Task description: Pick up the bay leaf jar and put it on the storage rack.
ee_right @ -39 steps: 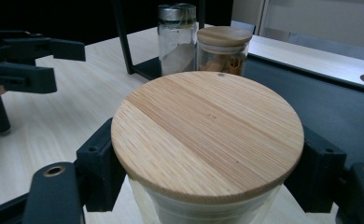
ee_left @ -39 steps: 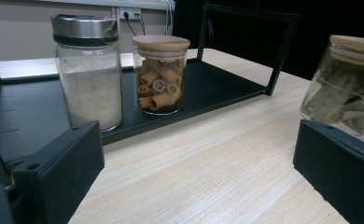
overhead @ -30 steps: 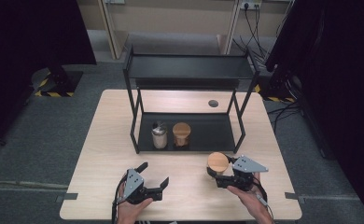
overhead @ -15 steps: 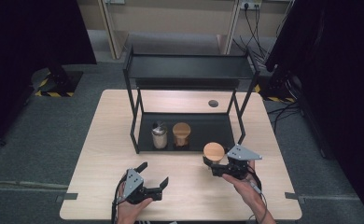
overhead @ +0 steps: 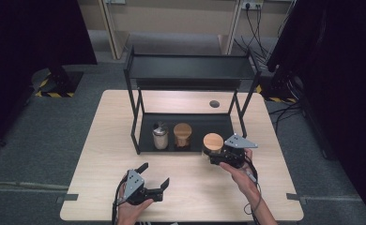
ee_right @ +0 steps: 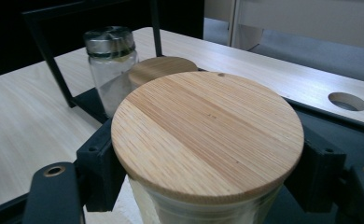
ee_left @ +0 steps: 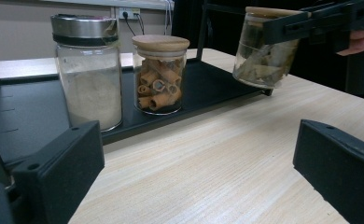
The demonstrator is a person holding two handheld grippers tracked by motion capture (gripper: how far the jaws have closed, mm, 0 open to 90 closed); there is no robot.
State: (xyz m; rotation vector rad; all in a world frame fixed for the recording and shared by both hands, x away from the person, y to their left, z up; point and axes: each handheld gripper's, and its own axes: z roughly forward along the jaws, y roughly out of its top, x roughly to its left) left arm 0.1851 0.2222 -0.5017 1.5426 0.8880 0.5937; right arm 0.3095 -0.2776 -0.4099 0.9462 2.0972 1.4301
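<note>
The right hand (overhead: 240,172) reached forward from the bottom edge of the pale wooden table (overhead: 101,154), with the forearm slanting up toward the black metal two-level rack (overhead: 190,70). Its right tongs (overhead: 212,156) were squeezed onto a glass jar with a round wooden lid (overhead: 213,142), one black jaw on each side just under the lid. In the left gripper view that jar (ee_left: 264,49) hung tilted above the table, off the wood, right at the front right edge of the rack's black bottom tray (ee_left: 31,121). It had pale dry leaves inside.

The left hand (overhead: 133,208) sat low near the front of the table, well apart from the rack. The left tongs (overhead: 154,176) pointed toward the rack, jaws spread wide, with nothing between them.

There were three jars in all. Two stood on the bottom tray, side by side: a glass jar with a shiny metal cap (overhead: 160,137) that held white powder, and a glass jar with a wooden lid (overhead: 182,135) that held brown rolled sticks. The third was the one in the right tongs. There was one rack, with one empty top shelf. There were two tongs, one in each hand. The table had one small round hole (overhead: 214,103) behind the rack.
</note>
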